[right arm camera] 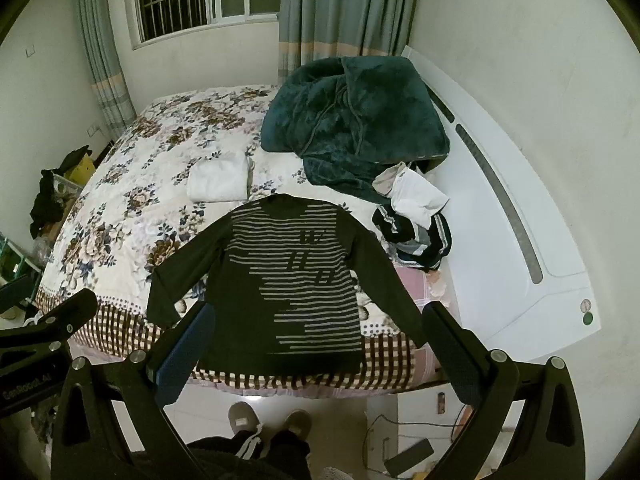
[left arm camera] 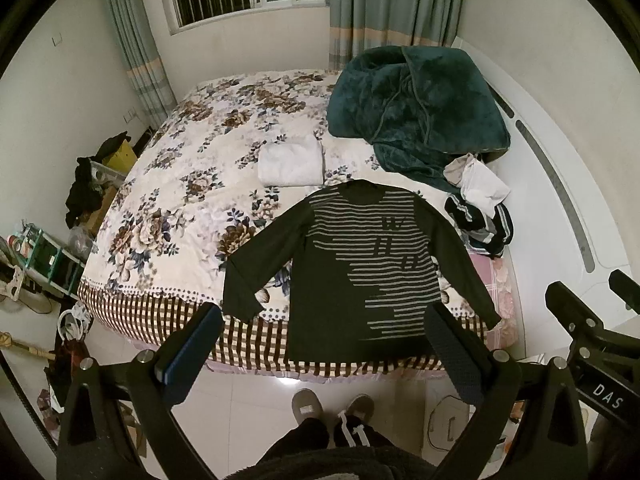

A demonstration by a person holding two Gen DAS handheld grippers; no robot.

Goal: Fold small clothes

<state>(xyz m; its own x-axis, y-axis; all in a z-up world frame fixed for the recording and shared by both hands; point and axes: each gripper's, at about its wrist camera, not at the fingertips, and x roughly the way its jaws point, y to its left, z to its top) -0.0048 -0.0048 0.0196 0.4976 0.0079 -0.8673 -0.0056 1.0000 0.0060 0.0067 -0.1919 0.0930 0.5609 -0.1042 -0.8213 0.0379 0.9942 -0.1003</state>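
Observation:
A dark long-sleeved shirt with grey stripes (left arm camera: 360, 264) lies flat, face up, at the near edge of the bed, sleeves spread, hem hanging over the edge; it also shows in the right wrist view (right arm camera: 288, 280). My left gripper (left arm camera: 324, 320) is open and empty, held above the floor in front of the shirt's hem. My right gripper (right arm camera: 316, 316) is open and empty, beside the left one, also short of the shirt. A folded white garment (left arm camera: 290, 164) lies behind the shirt. A pile of unfolded clothes (left arm camera: 480, 208) sits to the shirt's right.
The floral bedspread (left arm camera: 172, 200) covers the bed. A bundled teal blanket (left arm camera: 416, 112) lies at the back right by the white headboard (left arm camera: 560, 184). Clutter and shelves (left arm camera: 48, 256) stand on the floor to the left. The person's feet (left arm camera: 332, 408) stand on the tiles below.

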